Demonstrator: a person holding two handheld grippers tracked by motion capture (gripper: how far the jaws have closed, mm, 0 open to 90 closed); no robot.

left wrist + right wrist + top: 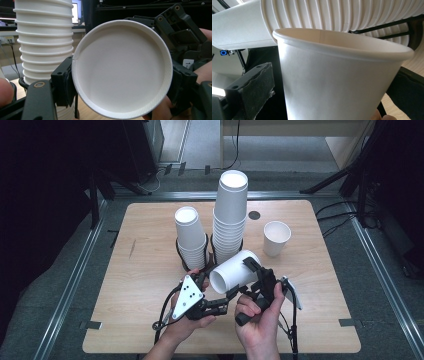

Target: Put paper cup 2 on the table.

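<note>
a white paper cup (234,271) is held lying on its side above the near middle of the wooden worktop (145,320), its open mouth turned toward the person's left hand. the right tool (250,270) is clenched on the cup's wall, one jaw on each side of it; in the right gripper view the cup (337,82) rises between the two black jaws with its rim uppermost. the left tool (216,290) is clamped tight on the cup's rim at the mouth; in the left gripper view the round mouth (122,70) faces the camera and a black jaw sits against its left edge. just behind the cup, a tall stack of cups (230,215) and a shorter stack (190,237) stand in black wire holders. a single upright cup (276,238) stands apart to the right of the tall stack.
</note>
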